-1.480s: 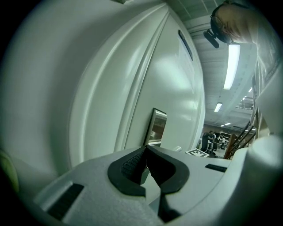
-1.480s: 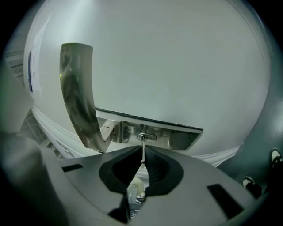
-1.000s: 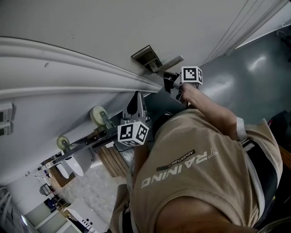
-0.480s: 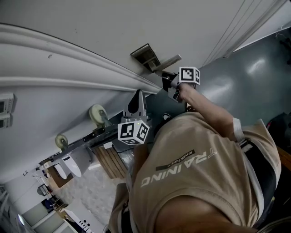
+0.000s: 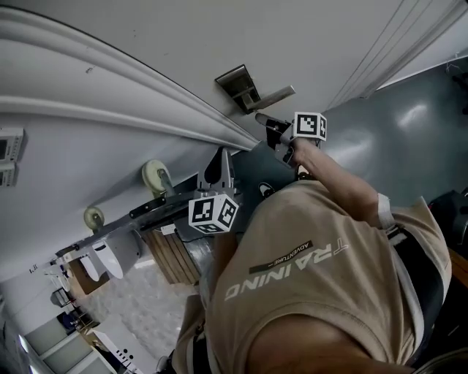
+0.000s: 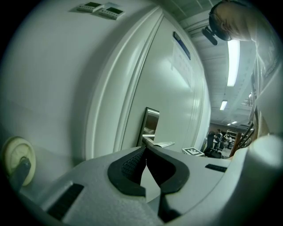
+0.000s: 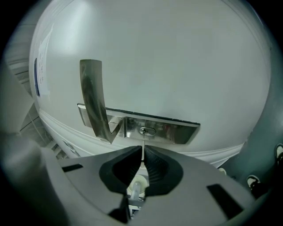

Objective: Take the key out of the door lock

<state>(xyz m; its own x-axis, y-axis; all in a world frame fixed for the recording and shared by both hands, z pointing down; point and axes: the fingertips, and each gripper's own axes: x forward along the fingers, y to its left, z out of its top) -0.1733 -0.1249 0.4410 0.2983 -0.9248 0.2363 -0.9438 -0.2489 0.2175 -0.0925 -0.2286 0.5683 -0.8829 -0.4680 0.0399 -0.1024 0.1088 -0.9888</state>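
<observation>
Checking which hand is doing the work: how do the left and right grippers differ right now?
The right gripper is shut on the thin key; the left gripper is shut on nothing. The right gripper faces the lock plate squarely, close up; the left gripper sees it obliquely, from farther off. Both point at the white door.

On my head view the only print I can read is on the person's shirt point(image 5: 322, 307): "TRAINING" in large pale letters, upside down from where I look, with a smaller "ADVENTURE" on a dark strip just beside it. The left gripper view shows me a blue sign point(image 6: 181, 45) high on the door point(image 6: 177, 101) with a sheet of paper point(image 6: 178, 62) under it, but I can't read either one. The two wall panels point(image 6: 100, 8) show displays too small for me to make out.
</observation>
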